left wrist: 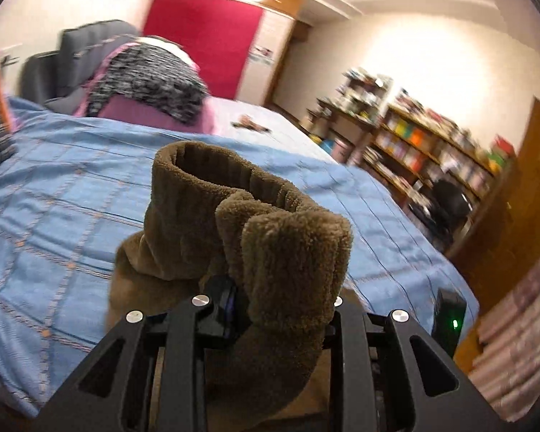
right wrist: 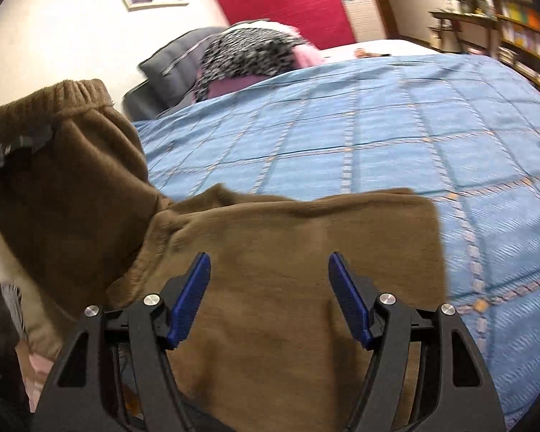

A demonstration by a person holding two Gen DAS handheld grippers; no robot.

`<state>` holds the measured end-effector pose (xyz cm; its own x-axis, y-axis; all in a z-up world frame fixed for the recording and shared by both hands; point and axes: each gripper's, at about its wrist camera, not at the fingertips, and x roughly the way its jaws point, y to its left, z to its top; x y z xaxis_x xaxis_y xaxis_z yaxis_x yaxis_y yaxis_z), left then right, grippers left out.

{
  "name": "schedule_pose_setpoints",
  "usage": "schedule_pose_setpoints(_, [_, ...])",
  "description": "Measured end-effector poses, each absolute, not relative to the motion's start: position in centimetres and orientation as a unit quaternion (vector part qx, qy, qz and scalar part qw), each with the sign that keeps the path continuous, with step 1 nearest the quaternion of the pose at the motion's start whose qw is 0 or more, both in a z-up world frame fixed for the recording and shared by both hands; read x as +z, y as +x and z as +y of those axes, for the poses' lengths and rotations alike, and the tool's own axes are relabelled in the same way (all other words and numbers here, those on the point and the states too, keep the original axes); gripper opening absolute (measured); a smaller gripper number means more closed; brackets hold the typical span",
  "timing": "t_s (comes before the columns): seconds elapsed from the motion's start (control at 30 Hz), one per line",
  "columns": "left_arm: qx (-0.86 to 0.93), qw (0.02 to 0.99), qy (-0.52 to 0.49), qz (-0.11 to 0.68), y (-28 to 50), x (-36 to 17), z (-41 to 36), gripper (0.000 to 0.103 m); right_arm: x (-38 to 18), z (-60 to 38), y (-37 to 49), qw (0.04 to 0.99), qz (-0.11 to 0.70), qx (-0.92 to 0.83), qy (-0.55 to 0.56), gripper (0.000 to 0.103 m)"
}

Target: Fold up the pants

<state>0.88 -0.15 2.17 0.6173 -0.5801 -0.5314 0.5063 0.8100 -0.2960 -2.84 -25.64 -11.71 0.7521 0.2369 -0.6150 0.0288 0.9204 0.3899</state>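
Observation:
The brown fleece pants (right wrist: 306,252) lie partly on the blue checked bedspread (right wrist: 396,136). My left gripper (left wrist: 270,302) is shut on the pants' ribbed waistband (left wrist: 234,198) and holds it bunched up above the bed (left wrist: 72,198); its fingertips are hidden by the fabric. In the right wrist view the lifted waistband end (right wrist: 64,151) hangs at the left, with the left gripper dimly seen behind it. My right gripper (right wrist: 270,270) is open and empty, its blue pads (right wrist: 194,298) just above the flat part of the pants.
A pile of clothes and grey pillows (left wrist: 144,79) sits at the head of the bed by a red panel (left wrist: 205,36). Bookshelves (left wrist: 432,151) stand along the right wall. A small object (left wrist: 250,122) lies on the far bed.

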Motion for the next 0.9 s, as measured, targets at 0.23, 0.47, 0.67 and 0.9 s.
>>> schedule_pose_setpoints(0.23, [-0.354,0.866,0.009,0.354,-0.7,-0.8,-8.2,0.026,-12.6,-29.9,-4.7,0.915,0.335,0.020,0.224,0.069])
schedule_pose_setpoints(0.47, [-0.359,0.828,0.061,0.425,-0.6,-5.6,-12.9,0.035,-13.2,-32.1,-5.8,0.914,0.331,-0.004,0.234,0.069])
schedule_pose_setpoints(0.67, [-0.409,0.803,0.031,0.432,-1.4,-5.3,-11.5,0.060,-13.4,-32.6,-6.1,0.911,0.331,-0.006,0.245,0.069])
schedule_pose_setpoints(0.9, [-0.393,0.825,0.006,0.405,-0.8,-3.3,-7.4,0.060,-11.9,-31.0,-6.2,0.918,0.322,0.014,0.231,0.069])
